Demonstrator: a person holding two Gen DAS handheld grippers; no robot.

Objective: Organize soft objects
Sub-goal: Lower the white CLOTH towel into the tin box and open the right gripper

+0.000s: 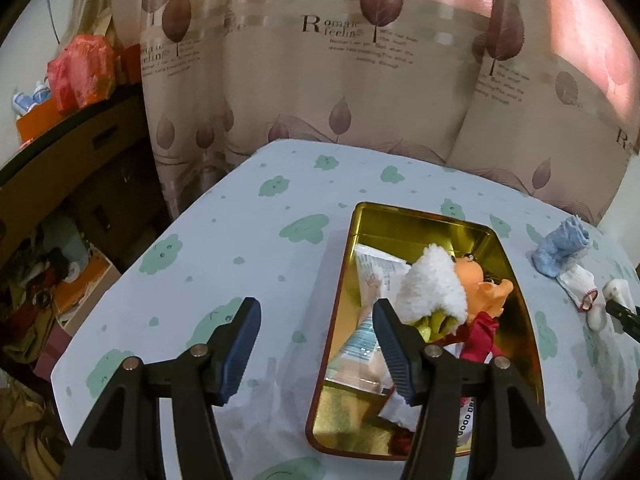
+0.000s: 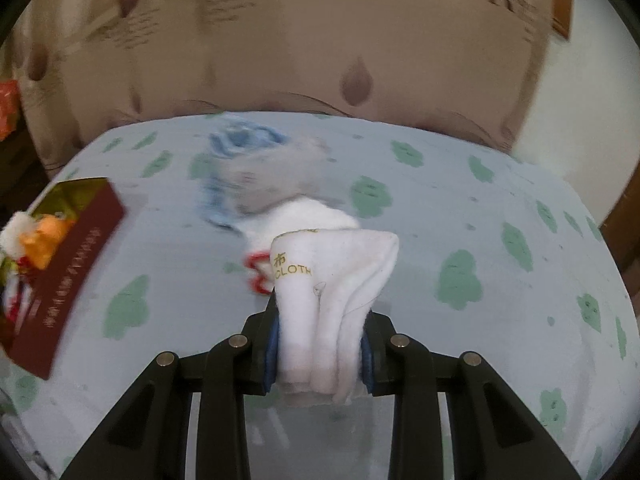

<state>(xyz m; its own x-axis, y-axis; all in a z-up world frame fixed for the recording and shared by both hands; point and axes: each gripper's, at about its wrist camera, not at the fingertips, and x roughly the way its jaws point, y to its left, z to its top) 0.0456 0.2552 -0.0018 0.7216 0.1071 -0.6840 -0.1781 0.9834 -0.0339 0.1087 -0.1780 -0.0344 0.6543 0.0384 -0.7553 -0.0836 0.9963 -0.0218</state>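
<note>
Left-wrist view first: the left gripper (image 1: 316, 344) hangs with its jaws spread and nothing between the pads, one finger over the near-left rim of the gold-lined tin (image 1: 516, 280), which lies on the cloud-print tablecloth (image 1: 208, 232) with its long axis running away from the camera; inside the tin rest a plush doll (image 1: 448, 288) with white fleece trim and some packets (image 1: 372, 272), while to the right of the tin, well apart from it, lie a blue sock (image 1: 560, 248) and a white sock (image 1: 578, 282), and the tip of the right gripper (image 1: 622, 314) shows at the frame edge beside them. Right-wrist view next: the right gripper (image 2: 318, 344) is clenched on a folded white cloth (image 2: 332, 280) marked "CLOTH", its folds standing upright out of the pads and apparently clear of the table; the tin (image 2: 76, 264) lies to the left of this gripper, its maroon side facing it, so the loaded right hand judged to need a leftward carry, whereas the nearer left hand is free
</note>
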